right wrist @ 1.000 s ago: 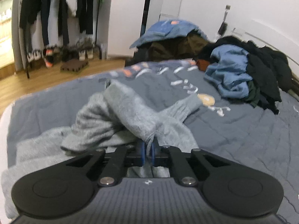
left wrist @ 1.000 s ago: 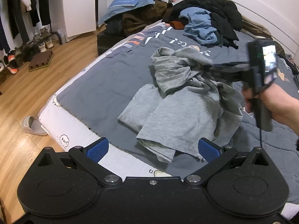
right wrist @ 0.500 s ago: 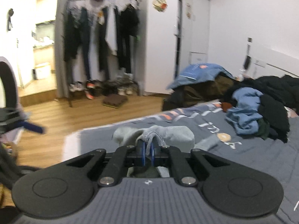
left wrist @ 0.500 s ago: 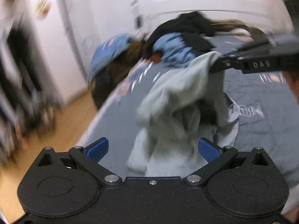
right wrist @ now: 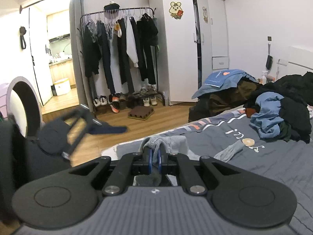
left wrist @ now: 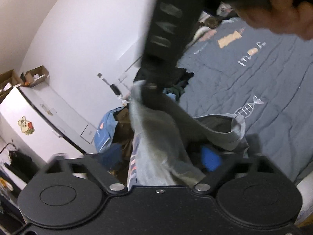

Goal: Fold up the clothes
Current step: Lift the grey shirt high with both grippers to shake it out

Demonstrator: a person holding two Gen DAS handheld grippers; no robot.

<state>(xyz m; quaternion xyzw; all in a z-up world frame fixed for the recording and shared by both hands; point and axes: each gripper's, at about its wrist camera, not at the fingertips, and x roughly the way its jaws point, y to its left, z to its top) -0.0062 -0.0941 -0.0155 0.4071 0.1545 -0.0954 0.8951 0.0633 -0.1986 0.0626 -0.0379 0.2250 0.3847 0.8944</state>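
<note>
A grey sweatshirt (left wrist: 156, 141) hangs from my right gripper (left wrist: 150, 96), which comes down from the top of the left wrist view with a hand (left wrist: 283, 9) on it. In the right wrist view my right gripper (right wrist: 154, 161) is shut on a bunched fold of the sweatshirt (right wrist: 172, 143). One sleeve (right wrist: 228, 152) trails on the grey bed cover (right wrist: 254, 166). My left gripper (left wrist: 162, 156) is rolled over and sits under the hanging cloth. Its jaws are closing with the fabric between them, and the blue pads (left wrist: 211, 159) still stand apart. It shows blurred as the left gripper (right wrist: 107, 121) at left.
A pile of black and blue clothes (right wrist: 283, 113) lies at the head of the bed. Beside the bed is a heap with a blue cover (right wrist: 225, 82), beyond it a white wardrobe (right wrist: 180, 49). A clothes rack (right wrist: 121, 58) with shoes stands on the wooden floor.
My right gripper has lifted the grey sweatshirt up off the bed. My left gripper has rolled sideways and come in under the hanging cloth, and its jaws stand narrower than before.
</note>
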